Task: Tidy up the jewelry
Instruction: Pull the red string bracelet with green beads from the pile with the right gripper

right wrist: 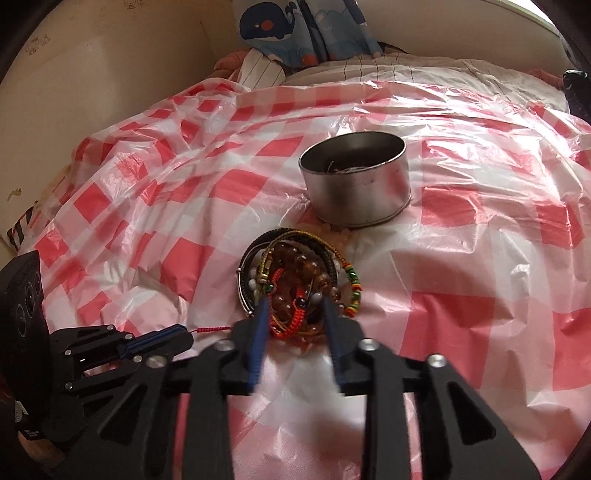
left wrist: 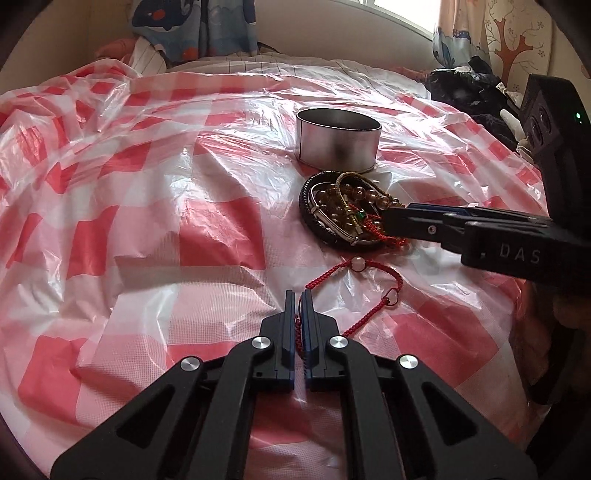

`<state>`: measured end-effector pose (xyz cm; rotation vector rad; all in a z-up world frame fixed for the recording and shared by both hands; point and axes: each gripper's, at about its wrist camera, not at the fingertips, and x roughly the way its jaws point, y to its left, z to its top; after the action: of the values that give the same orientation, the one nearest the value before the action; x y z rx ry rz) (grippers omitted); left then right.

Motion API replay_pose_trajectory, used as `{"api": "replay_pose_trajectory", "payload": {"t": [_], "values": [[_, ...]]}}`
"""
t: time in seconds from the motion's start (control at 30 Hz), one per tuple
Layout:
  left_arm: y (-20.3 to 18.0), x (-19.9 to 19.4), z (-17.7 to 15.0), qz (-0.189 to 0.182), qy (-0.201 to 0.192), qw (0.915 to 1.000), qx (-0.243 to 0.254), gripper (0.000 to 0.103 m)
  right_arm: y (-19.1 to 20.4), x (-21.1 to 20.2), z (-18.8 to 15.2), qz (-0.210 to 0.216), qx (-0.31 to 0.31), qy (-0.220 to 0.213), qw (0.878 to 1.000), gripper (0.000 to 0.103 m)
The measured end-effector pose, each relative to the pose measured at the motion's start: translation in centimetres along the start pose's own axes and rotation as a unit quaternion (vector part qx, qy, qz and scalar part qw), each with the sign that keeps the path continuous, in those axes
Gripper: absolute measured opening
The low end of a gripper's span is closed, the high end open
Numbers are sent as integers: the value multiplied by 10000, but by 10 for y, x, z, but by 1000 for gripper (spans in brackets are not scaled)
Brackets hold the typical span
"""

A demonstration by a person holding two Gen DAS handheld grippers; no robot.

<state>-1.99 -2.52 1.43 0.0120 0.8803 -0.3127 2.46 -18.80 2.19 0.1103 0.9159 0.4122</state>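
A pile of bracelets (left wrist: 347,212) lies on the red-checked plastic sheet (left wrist: 147,206), just in front of a round metal tin (left wrist: 338,138). My left gripper (left wrist: 299,295) is shut on a red cord bracelet (left wrist: 356,275) that trails right over the sheet. In the right wrist view my right gripper (right wrist: 295,301) is open, its fingers (right wrist: 260,325) straddling the near part of the bracelet pile (right wrist: 295,280). The tin (right wrist: 356,177) stands behind it with thin jewelry inside. The left gripper (right wrist: 186,336) shows at lower left with the red cord (right wrist: 210,329).
The sheet covers a bed and is wrinkled. A whale-print cloth (right wrist: 295,33) hangs at the far end. A dark bundle (left wrist: 469,92) lies at the bed's right edge. A wall (right wrist: 92,74) runs along the left side.
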Motion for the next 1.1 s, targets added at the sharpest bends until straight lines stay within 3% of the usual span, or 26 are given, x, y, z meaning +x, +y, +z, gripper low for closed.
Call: {"api": "replay_pose_trajectory", "payload": {"t": [0.07,0.2,0.33,0.5,0.6,0.7,0.83,0.9,0.93,0.97,1.0,1.1], "values": [[0,0,0,-5,1,10000,-6,4,3,3,0,-97,-117,15,9999,36],[0,0,0,-14,4,10000,-13,4,2,6,-2,-84,-95,114,9999,8],[1,0,-1,-41,11,10000,-41,4,-1,-6,-1,60,13,-79,9999,8],[2,1,-1,-54,19,10000,-52,4,-13,-39,2,458,375,-714,9957,7],[2,1,-1,-55,24,10000,-50,4,-22,-56,3,458,601,-976,9924,7],[-2,0,0,36,65,10000,47,4,-36,-62,-2,306,911,-932,9910,7],[-9,-2,2,137,152,9996,218,6,-52,-52,-11,-236,1177,-460,9917,8],[-7,-3,3,-26,188,9998,117,13,-55,-46,-16,-454,1205,-267,9913,11],[-6,-4,3,-72,182,9998,85,19,-55,-46,-18,-538,1201,-255,9910,20],[-7,-6,3,-107,171,9998,72,23,-51,-48,-19,-657,1117,-290,9911,47],[-8,-6,3,-130,164,9998,80,30,-46,-50,-19,-790,966,-382,9914,63],[-17,-5,2,-40,180,9994,282,37,-36,-43,-20,-1011,594,-284,9927,63]]}}
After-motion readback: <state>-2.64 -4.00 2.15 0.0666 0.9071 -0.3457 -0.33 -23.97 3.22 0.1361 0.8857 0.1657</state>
